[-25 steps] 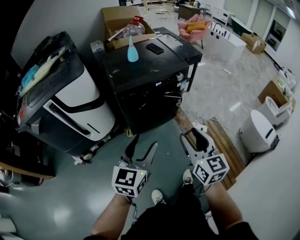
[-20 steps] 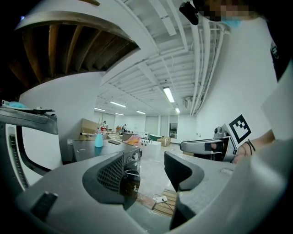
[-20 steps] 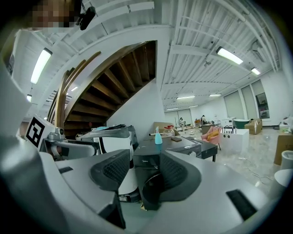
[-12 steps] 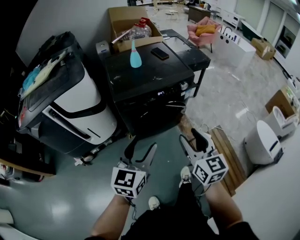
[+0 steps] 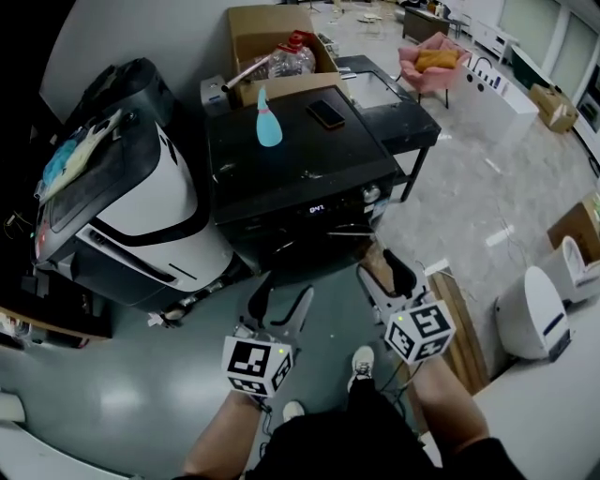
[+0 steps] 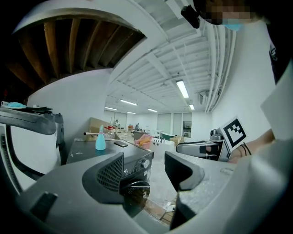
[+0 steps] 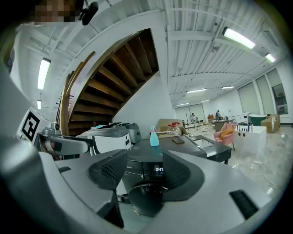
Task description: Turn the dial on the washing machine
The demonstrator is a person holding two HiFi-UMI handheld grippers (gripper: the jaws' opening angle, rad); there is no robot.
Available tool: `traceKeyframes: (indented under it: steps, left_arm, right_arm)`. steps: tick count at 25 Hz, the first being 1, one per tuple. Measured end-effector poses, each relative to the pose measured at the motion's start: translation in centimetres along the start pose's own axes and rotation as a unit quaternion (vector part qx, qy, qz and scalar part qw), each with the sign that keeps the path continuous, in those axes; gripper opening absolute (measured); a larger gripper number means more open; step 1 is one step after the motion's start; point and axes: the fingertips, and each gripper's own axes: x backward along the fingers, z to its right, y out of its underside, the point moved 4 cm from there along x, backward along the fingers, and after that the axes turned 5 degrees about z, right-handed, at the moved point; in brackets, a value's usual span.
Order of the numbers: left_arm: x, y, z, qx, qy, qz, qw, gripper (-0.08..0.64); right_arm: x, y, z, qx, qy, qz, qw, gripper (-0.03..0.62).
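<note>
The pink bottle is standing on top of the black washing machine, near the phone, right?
Not pink. The bottle is light blue; the head view shows it standing on top of the black washing machine, near the phone.

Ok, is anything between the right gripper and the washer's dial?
Nothing visible. Only bare floor lies between the right gripper and the dial on the front of the washer. Its jaws are opening, with nothing between them.

We see a boxy black washing machine (image 5: 300, 164) with a matt, scuffed top; on it a smooth teal plastic bottle (image 5: 267, 120), behind it a brown cardboard box (image 5: 267, 26), before it glossy grey floor (image 5: 122, 403).
</note>
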Motion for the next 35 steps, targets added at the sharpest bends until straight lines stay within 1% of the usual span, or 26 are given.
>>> traceKeyframes:
  steps: [4,10,14,18,23,30,35]
  left_arm:
    - [-3.7,-0.2,0.2,0.002,-0.02,-0.005,0.9998,0.262]
    - [-9.4,-0.6,1.0,0.003,-0.056,-0.013,0.9983,0.262]
    - [-12.8,-0.1,1.5,0.007,-0.072,-0.02,0.9972,0.262]
    - [-15.3,0.5,2.1,0.01,-0.083,-0.025,0.9962,0.262]
    - [-17.3,1.6,2.4,0.009,-0.081,-0.04,0.9959,0.262]
    - [-19.4,3.8,1.7,0.015,-0.071,-0.054,0.9959,0.262]
    - [-20.8,6.5,0.1,0.029,-0.056,-0.054,0.9965,0.262]
  right_arm:
    - [-2.2,0.4,3.9,-0.004,-0.016,-0.002,1.0,0.247]
    - [-5.5,0.7,9.6,-0.018,-0.047,-0.022,0.999,0.249]
    - [-7.3,1.1,13.1,-0.022,-0.059,-0.03,0.998,0.249]
    - [-8.8,2.0,15.9,-0.01,-0.064,-0.035,0.997,0.249]
    - [-10.3,3.0,18.3,0.019,-0.049,-0.03,0.998,0.249]
    - [-12.7,6.0,20.1,0.017,-0.035,-0.041,0.998,0.249]
    - [-15.2,9.0,20.8,0.037,-0.022,-0.058,0.997,0.253]
